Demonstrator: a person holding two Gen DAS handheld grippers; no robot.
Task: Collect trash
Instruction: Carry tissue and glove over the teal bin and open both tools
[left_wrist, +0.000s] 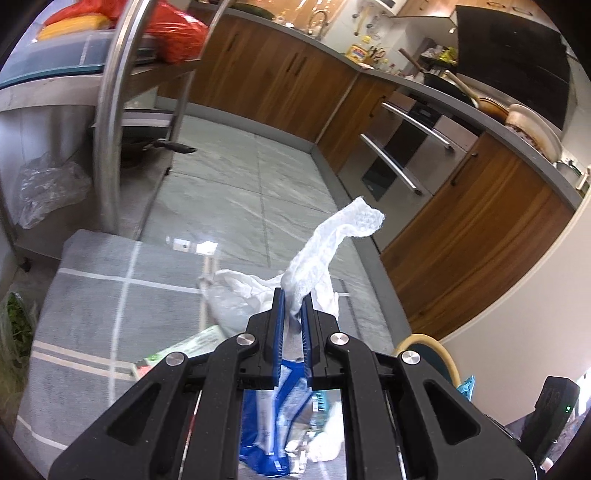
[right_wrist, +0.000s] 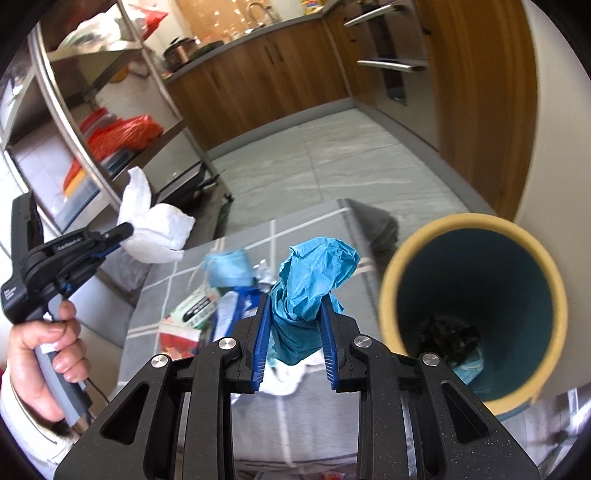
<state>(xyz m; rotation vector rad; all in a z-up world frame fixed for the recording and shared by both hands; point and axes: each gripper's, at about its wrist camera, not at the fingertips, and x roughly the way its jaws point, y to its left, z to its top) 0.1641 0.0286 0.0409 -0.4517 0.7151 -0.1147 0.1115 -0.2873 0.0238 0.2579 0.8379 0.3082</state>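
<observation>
Both pairs of jaws are pinching trash. Those of the left gripper (left_wrist: 293, 306) are pressed onto a white paper towel (left_wrist: 325, 243), which sticks up and curls over above the blue pads; from the right wrist view the same towel (right_wrist: 155, 229) billows out in front of the left gripper (right_wrist: 123, 232), with the person's hand (right_wrist: 48, 354) wrapped around its grey handle. The right gripper (right_wrist: 295, 314) clamps a crumpled teal tissue (right_wrist: 314, 273) between its blue pads, lifted off the surface.

Below them is a grey checked cloth (left_wrist: 92, 295) with white lines, covering a worktop. A heap of rubbish lies on it: a blue-and-white packet (left_wrist: 266, 413) directly under the left gripper, a clear plastic bag (left_wrist: 229, 299) beside it, a green-and-white wrapper (right_wrist: 195, 306), and a light blue face mask (right_wrist: 227, 271) further back.

Just to the right of the right gripper sits the trash bin (right_wrist: 388, 302), a round tub with a pale yellow rim and dark teal inside. Some dark scraps and something light blue lie at its bottom. The teal tissue is near the rim but not over the opening.

A steel shelf rack (left_wrist: 110, 122) stands behind the cloth.
</observation>
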